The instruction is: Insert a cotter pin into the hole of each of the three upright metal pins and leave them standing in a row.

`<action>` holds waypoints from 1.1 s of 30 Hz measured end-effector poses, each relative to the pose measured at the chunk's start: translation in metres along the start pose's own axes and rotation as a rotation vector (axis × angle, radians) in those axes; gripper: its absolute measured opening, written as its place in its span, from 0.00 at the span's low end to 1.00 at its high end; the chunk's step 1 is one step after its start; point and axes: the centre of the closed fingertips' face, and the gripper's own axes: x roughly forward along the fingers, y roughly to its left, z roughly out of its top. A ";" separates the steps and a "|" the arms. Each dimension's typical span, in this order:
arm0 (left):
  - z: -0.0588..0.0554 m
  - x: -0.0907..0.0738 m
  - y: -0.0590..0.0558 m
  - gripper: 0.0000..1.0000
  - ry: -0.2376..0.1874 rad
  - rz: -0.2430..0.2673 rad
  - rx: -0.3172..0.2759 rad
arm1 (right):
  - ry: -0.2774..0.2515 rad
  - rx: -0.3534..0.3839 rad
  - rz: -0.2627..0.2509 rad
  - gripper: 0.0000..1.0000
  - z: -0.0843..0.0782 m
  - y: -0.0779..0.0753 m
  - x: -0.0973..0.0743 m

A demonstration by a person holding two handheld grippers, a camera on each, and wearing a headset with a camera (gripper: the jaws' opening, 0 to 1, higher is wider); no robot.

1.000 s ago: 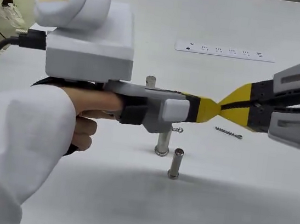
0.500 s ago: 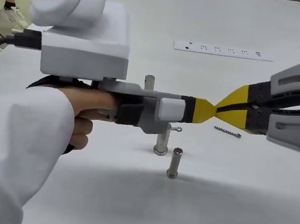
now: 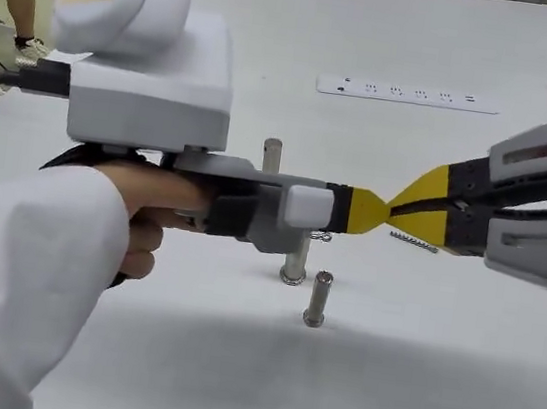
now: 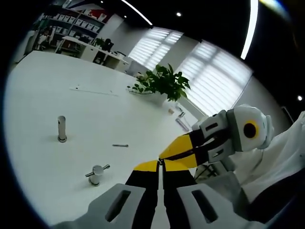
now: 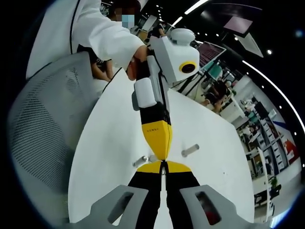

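Not much moved this past second, my left gripper (image 4: 160,166) and right gripper (image 5: 163,167) still have jaws shut nose-to-nose, so just one metal pin (image 3: 296,265) has its cotter pin (image 3: 322,237).

1. the left gripper (image 3: 379,210) is covering the top of the middle metal pin (image 3: 295,266) and the base of the far metal pin (image 3: 273,152).
2. the right gripper (image 3: 399,213) is running off the head view's right edge.
3. anything pinched where the two grippers' tips are meeting is looking too small to tell.
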 end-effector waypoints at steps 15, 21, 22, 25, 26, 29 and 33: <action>-0.011 -0.009 0.005 0.00 0.030 0.012 0.128 | -0.026 0.142 0.018 0.21 -0.008 0.000 -0.001; -0.010 -0.012 -0.004 0.00 0.021 -0.024 0.300 | -0.083 0.286 0.100 0.21 -0.010 0.010 0.000; -0.011 -0.012 -0.005 0.00 0.025 -0.030 0.325 | -0.093 0.316 0.124 0.22 -0.010 0.015 0.000; -0.014 -0.012 -0.010 0.00 0.038 -0.054 0.447 | -0.100 0.342 0.132 0.20 -0.014 0.013 0.001; -0.015 -0.012 -0.014 0.00 0.040 -0.070 0.494 | -0.103 0.354 0.144 0.20 -0.015 0.014 0.002; -0.017 -0.012 -0.020 0.00 0.049 -0.091 0.609 | -0.113 0.377 0.167 0.17 -0.012 0.021 0.002; -0.019 -0.011 -0.021 0.00 0.064 -0.102 0.647 | -0.118 0.391 0.185 0.10 -0.011 0.025 0.002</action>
